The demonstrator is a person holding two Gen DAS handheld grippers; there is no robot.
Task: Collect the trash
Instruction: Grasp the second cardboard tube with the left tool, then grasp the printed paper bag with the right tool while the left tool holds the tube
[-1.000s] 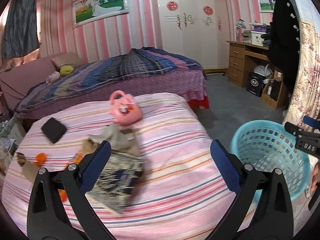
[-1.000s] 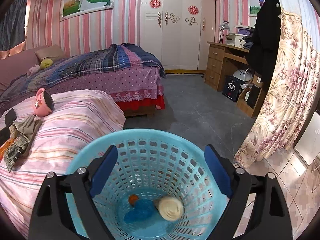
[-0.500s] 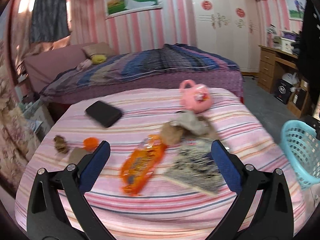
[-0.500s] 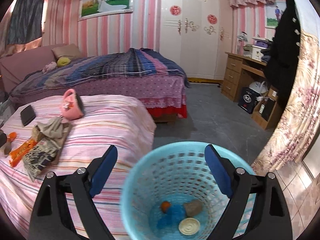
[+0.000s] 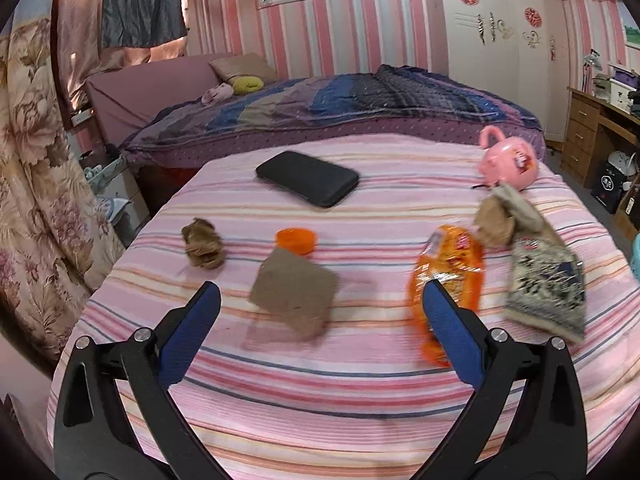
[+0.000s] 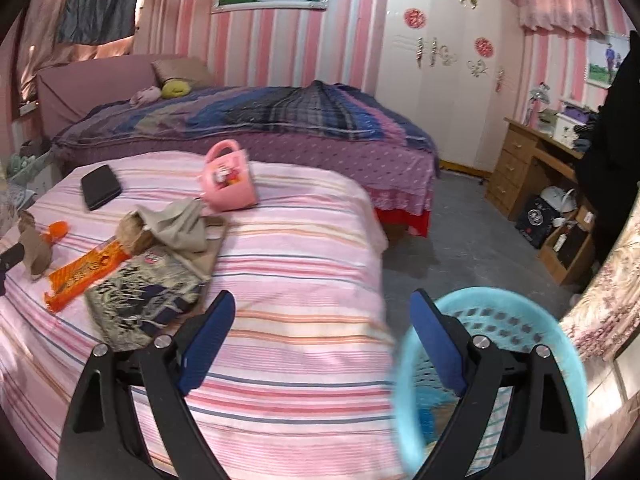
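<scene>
At lower centre, left gripper (image 5: 320,304) and right gripper (image 6: 322,312) gaped empty | step: reaching for trash | next: close on cardboard piece (image 5: 294,294).

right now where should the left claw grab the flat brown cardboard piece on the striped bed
Take the brown cardboard piece by its near edge, coming in low from the front. It lies flat on the striped bed between the open left claw fingers, so a straight-down pinch would likely slip. The orange cap touches its far edge.
</scene>
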